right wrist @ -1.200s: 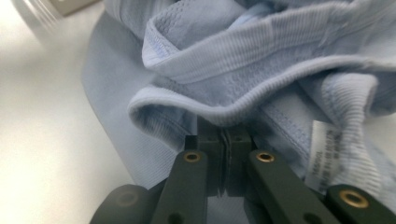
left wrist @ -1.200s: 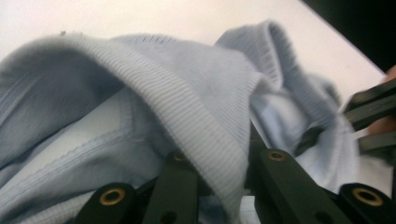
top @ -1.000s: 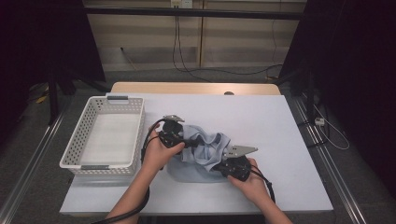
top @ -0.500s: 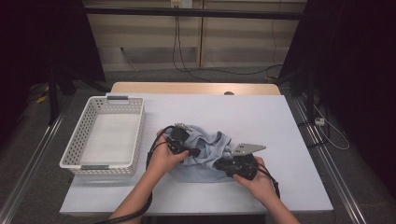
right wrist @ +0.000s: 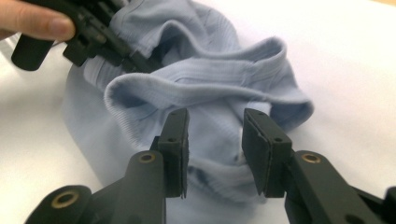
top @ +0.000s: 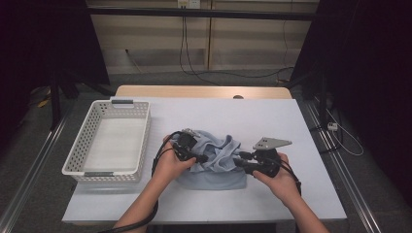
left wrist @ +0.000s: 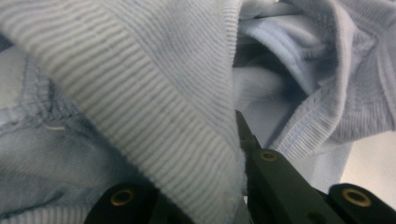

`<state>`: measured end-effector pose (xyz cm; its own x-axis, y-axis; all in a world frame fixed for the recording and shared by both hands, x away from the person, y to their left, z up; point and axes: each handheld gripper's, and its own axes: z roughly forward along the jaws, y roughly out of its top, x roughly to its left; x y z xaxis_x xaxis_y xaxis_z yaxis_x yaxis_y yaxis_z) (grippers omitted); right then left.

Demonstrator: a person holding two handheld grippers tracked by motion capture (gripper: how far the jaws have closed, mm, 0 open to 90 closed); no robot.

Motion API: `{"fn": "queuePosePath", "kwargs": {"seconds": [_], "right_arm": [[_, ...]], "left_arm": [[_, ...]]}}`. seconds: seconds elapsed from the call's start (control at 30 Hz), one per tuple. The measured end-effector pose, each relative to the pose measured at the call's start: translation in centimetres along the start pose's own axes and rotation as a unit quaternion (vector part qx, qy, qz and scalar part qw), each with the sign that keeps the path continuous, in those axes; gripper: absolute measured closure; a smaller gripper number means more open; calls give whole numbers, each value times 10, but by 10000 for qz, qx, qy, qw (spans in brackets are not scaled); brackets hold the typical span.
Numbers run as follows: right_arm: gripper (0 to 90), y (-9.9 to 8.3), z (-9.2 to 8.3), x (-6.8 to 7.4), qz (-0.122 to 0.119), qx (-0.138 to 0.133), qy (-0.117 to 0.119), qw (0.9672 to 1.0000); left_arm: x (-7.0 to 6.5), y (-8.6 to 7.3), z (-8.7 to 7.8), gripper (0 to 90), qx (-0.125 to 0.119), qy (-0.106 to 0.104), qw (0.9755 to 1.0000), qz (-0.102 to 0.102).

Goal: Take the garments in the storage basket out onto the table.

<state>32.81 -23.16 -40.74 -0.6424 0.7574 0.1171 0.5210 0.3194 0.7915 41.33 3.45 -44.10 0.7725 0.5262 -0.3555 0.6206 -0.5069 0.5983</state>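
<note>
Pale blue ribbed cloth, a small garment, is seen bunched in the lower middle of the high view, on the white table. Its flat lower hem lies toward the bottom of the frame, while its folded ribbed edges are heaped up between the two grippers.

The left gripper is pressed into the left side of the heap. In the left gripper view a thick ribbed band is pinched between its jaws, which are clamped on the garment, with the cloth draped over them and the table's white surface glimpsed at the lower right.

The right gripper is held at the right side of the heap. In the right gripper view its jaws stand apart, having just been opening; the folded cloth is seen beyond the gap, and nothing is pressed by the pads. The left gripper is seen at the upper left of that view, with fingertips on it.

A white slatted basket is set at the left of the high view, apart from the garment. Bare table is left above the garment, to its right, and in a narrower strip along the bottom edge.
</note>
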Motion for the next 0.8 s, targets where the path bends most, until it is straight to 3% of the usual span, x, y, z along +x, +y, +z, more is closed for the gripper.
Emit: {"fn": "queuePosePath", "kwargs": {"seconds": [0.47,0.67,0.8], "right_arm": [[617,28,13,-18,136,-11,-307,9994],[565,31,31,-20,292,54,-212,9993],[549,24,43,-21,356,297,-92,9989]], "left_arm": [[0,0,-1,871,21,-9,10000,32],[0,0,-1,871,19,25,10000,54],[0,1,-3,870,21,-1,10000,80]]}}
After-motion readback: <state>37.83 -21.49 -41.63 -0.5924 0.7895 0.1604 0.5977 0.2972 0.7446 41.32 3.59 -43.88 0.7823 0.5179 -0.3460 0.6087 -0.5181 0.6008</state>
